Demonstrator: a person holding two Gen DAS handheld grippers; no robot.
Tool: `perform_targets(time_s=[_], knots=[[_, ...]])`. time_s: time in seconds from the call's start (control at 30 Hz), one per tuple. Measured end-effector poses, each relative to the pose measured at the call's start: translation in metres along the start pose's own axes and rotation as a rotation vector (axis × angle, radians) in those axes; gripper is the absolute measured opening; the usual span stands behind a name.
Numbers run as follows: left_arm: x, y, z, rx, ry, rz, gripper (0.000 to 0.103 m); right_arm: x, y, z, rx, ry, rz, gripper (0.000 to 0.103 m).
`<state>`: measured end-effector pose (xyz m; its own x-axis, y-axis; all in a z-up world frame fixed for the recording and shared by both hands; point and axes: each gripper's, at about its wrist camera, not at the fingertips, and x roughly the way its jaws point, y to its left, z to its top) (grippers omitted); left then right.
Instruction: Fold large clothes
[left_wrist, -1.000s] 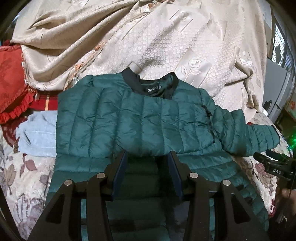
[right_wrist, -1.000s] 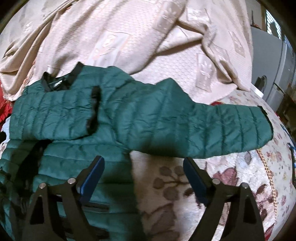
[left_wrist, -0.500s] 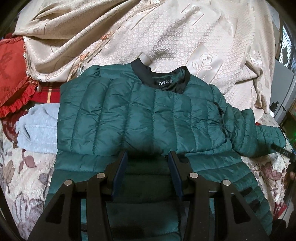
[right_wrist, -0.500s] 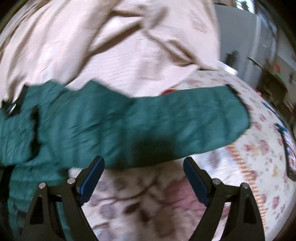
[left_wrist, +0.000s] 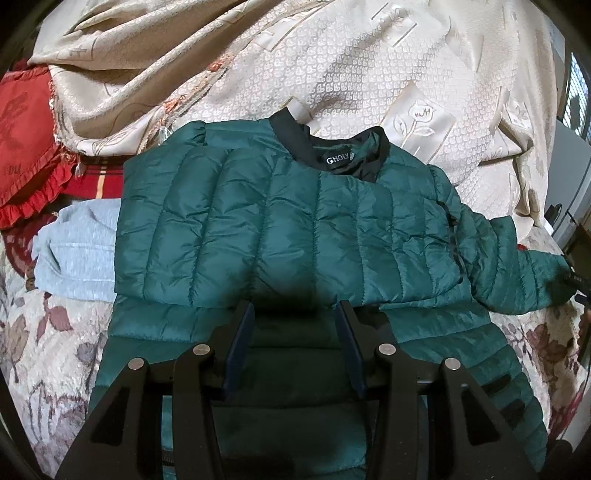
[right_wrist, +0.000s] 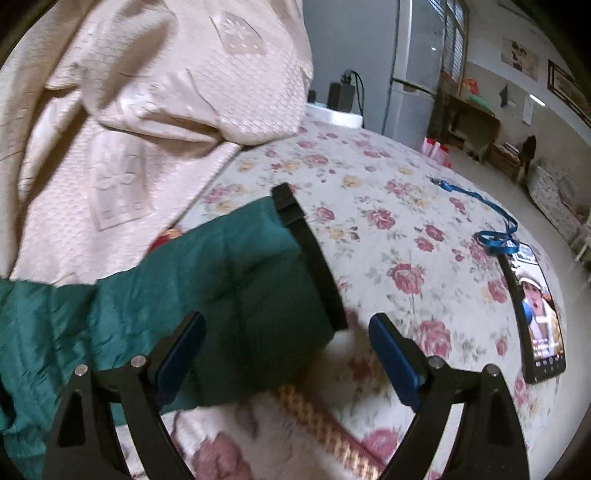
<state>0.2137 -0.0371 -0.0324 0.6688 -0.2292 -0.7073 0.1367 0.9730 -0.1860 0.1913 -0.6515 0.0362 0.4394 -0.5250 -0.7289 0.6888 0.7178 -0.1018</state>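
Right gripper (right_wrist: 286, 354) lines up on the sleeve (right_wrist: 236, 295).
I see its jaws wide and empty; the cuff (right_wrist: 310, 258) sits between them toward 12 o'clock, sleeve running to 9. The left gripper (left_wrist: 295, 339) (half-open, probably gripping nothing) hovers over the jacket (left_wrist: 280, 236).

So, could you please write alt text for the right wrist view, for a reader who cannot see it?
The open right gripper hovers over the black-edged cuff of a green quilted jacket sleeve, which lies on a floral bedspread. A lit phone with a blue lanyard lies further right, and a beige blanket is heaped behind.
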Motion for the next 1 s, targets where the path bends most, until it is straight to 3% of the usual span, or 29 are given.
perform_targets(time_s=[0.07, 0.13, 0.23, 0.3, 0.47, 0.7, 0.87, 1.0], knots=[[0.002, 0.001, 0.000, 0.005, 0.002, 0.003, 0.027, 0.010, -0.003, 0.001, 0.020, 0.024, 0.010, 0.091], [0.004, 0.001, 0.001, 0.004, 0.005, 0.008, 0.027, 0.017, -0.005, 0.000, 0.039, 0.016, 0.077, 0.067], [0.004, 0.003, 0.002, -0.006, 0.007, 0.008, 0.027, 0.012, -0.002, -0.002, 0.025, -0.011, 0.110, 0.033], [0.002, 0.006, 0.003, -0.013, 0.000, 0.017, 0.027, 0.005, 0.001, -0.001, 0.022, 0.000, 0.157, 0.027], [-0.003, 0.010, 0.004, -0.023, -0.015, 0.074, 0.027, -0.041, 0.020, -0.001, -0.012, -0.041, 0.317, 0.019], [-0.007, 0.023, 0.005, -0.062, -0.006, 0.085, 0.027, -0.109, 0.087, -0.008, -0.185, -0.099, 0.495, 0.013], [-0.012, 0.028, 0.006, -0.083, -0.010, 0.076, 0.027, -0.138, 0.133, -0.017, -0.275, -0.097, 0.590, 0.007], [-0.013, 0.029, 0.007, -0.086, -0.012, 0.074, 0.027, -0.154, 0.155, -0.021, -0.326, -0.125, 0.590, 0.007]])
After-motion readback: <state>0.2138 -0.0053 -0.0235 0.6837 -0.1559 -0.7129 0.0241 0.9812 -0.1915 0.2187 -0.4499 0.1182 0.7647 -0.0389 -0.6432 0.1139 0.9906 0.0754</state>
